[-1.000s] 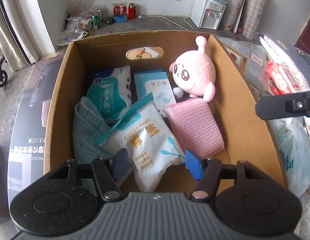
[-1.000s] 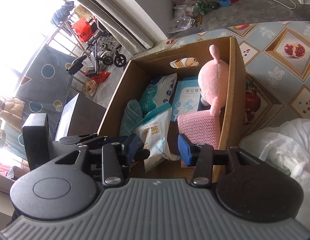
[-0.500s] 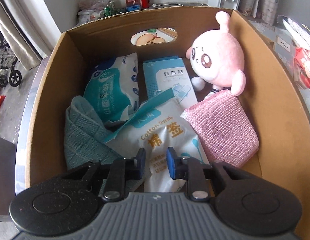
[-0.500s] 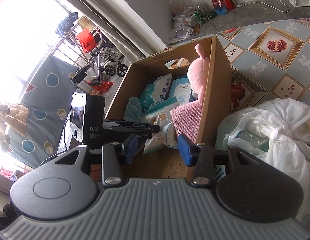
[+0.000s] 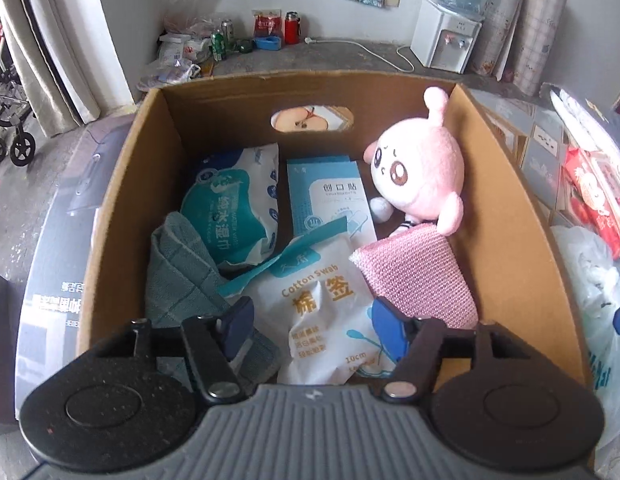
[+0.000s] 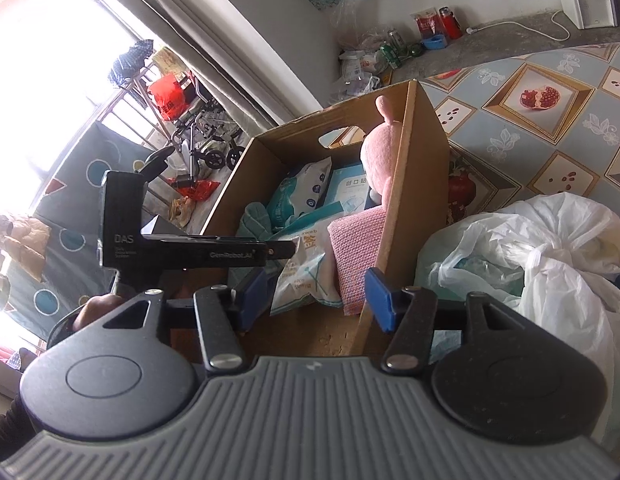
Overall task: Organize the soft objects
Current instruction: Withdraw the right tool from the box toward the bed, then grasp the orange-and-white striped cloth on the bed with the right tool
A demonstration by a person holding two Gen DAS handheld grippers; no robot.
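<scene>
Cotton swab pack [image 5: 326,304] lies flat near the front of the cardboard box [image 5: 122,200], overlapping the teal cloth [image 5: 178,276] on its left, with the pink knitted cloth [image 5: 422,276] touching its right edge and the pink plush toy [image 5: 422,176] propped in the far right corner. Above it, the left hand-held gripper [image 5: 314,320] has just been opening and grips nothing, its jaws straddling the pack's near end without pressing. The right hand-held gripper [image 6: 318,296] has been opening too, empty, beside the box's near corner. To do this cleanly, I'd withdraw straight up, so the pack isn't dragged. Its long axis runs front to back, teal header strip toward the far wall.
</scene>
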